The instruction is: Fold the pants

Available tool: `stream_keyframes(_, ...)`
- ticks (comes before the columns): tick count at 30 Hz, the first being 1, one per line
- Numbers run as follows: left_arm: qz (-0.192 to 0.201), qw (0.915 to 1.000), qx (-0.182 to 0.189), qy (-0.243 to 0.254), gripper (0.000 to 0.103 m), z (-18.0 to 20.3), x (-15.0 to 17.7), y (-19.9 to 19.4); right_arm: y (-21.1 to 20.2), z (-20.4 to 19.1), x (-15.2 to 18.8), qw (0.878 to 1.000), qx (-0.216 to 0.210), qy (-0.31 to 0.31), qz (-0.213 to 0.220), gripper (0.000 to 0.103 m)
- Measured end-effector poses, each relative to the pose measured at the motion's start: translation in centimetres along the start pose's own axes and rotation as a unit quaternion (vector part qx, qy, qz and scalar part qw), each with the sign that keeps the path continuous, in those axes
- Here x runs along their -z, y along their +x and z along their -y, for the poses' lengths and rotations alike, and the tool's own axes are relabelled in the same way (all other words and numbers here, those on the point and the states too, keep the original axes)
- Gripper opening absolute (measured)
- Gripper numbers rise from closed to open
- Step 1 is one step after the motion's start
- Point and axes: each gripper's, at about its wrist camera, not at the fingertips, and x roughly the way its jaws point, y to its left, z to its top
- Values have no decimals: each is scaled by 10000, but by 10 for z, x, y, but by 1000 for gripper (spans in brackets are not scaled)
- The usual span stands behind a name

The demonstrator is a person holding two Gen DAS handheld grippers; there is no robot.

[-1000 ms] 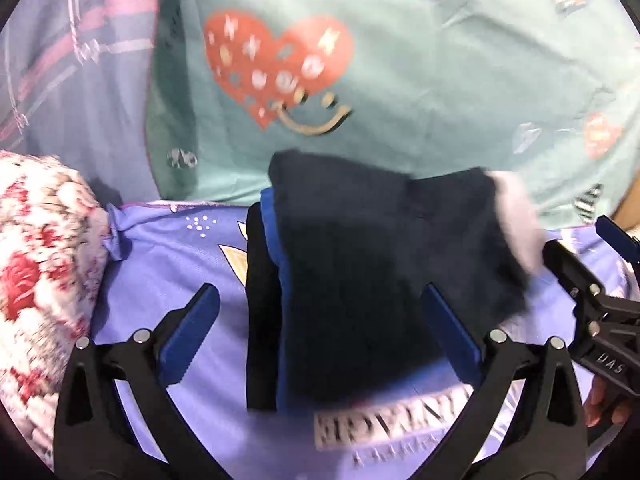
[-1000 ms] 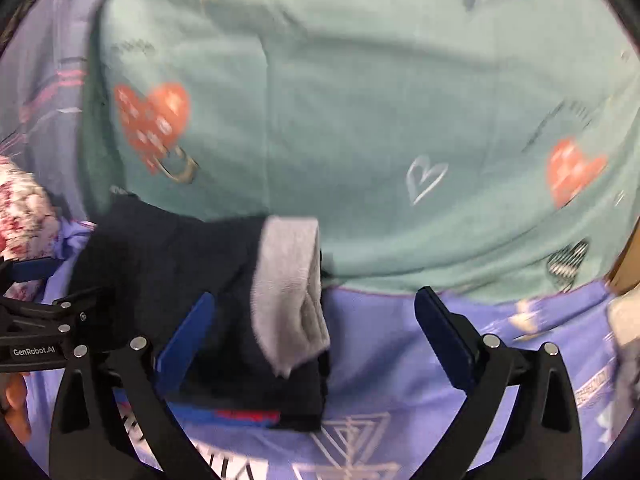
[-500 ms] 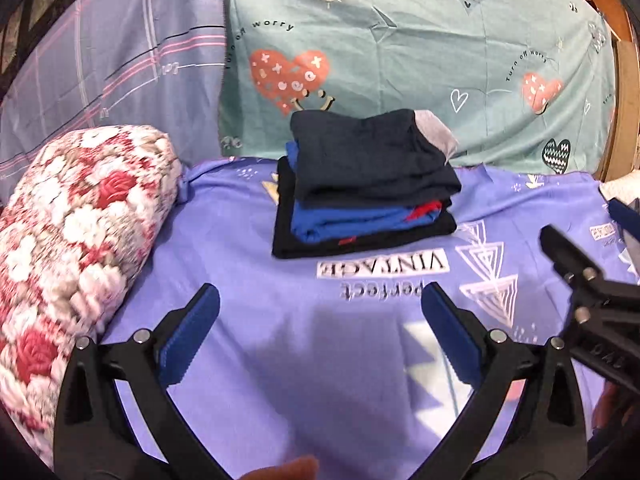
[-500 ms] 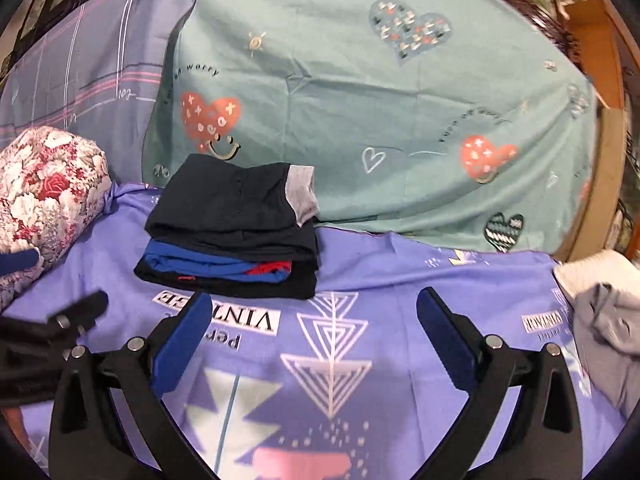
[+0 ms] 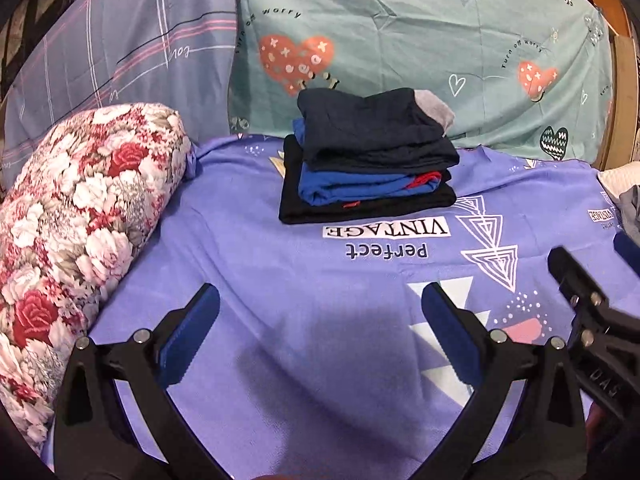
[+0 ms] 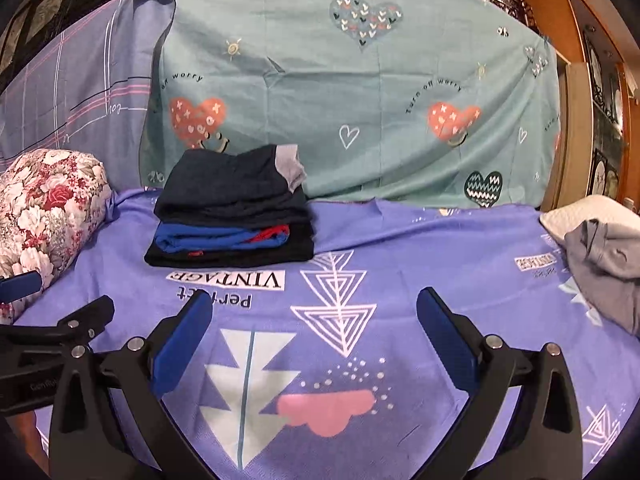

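Folded pants (image 5: 372, 132) top a stack (image 6: 232, 232) on a bed.
Left tongs (image 5: 320, 336) and right tongs (image 6: 316, 340) gape wide, empty, above the purple sheet (image 6: 420, 256), well apart from the stack.

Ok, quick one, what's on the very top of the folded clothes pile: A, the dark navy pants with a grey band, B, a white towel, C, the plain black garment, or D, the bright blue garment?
A: the dark navy pants with a grey band lie on top of the pile, above the bright blue garment and the black garment at the bottom.
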Motion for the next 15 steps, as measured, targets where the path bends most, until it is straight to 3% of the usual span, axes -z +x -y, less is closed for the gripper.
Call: stream_keyframes(15, -57, 9999, -121, -11, 101, -2, 9, 5, 7, -8, 16, 9994, -191, -205, -225, 102)
